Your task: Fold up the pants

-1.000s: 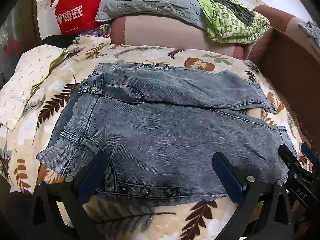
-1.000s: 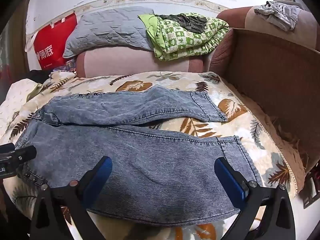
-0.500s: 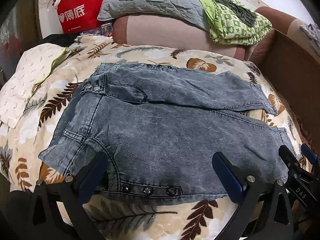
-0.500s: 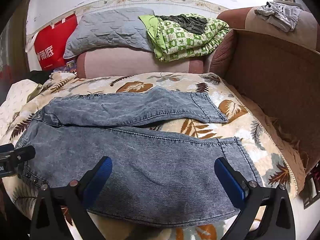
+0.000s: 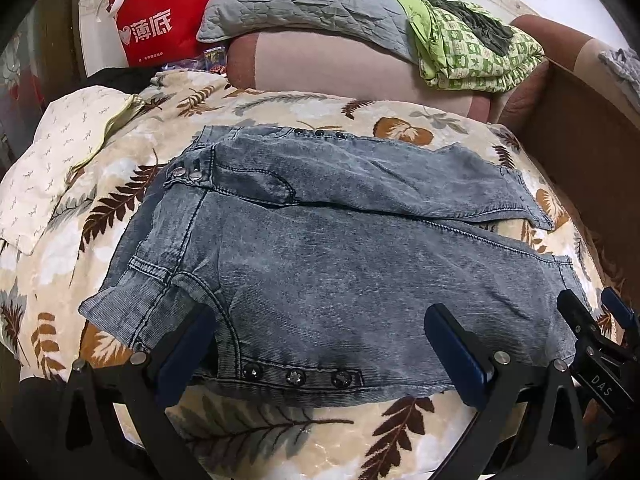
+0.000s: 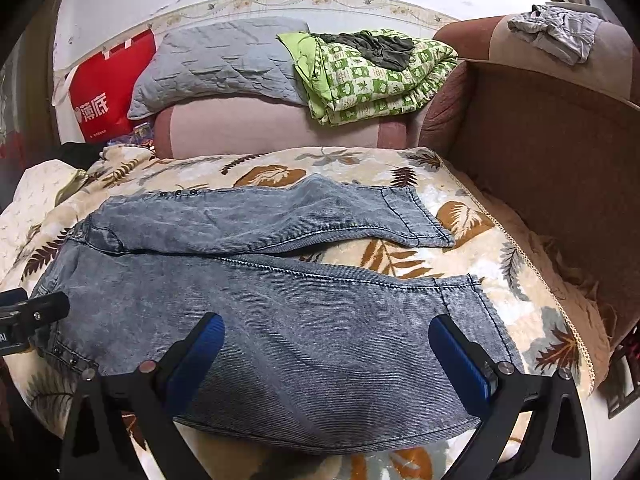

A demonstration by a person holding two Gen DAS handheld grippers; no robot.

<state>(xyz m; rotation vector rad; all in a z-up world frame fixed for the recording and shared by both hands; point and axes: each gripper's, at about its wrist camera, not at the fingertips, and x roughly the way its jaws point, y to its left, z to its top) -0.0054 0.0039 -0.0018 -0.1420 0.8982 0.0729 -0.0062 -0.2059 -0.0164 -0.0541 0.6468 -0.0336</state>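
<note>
Left wrist view: washed grey-blue denim pants (image 5: pixel 340 264) lie flat on leaf-print cream blanket (image 5: pixel 280 436), waistband left, legs spread rightward, far leg angled away. Left gripper (image 5: pixel 320 344) spread wide, blue pads over near hip and stud row, gripping nothing. Red paper bag (image 5: pixel 160 20) behind.

Right wrist view: right gripper (image 6: pixel 328 354) spread wide over near leg, empty. Green checked quilt (image 6: pixel 372 76) on sofa back.

The grey-blue washed denim pants (image 5: pixel 340 256) lay flat and unfolded on the leaf-patterned blanket (image 5: pixel 280 432), waistband to the left, hems to the right, both legs spread slightly apart, with snap studs (image 5: pixel 296 377) along the near edge.
</note>
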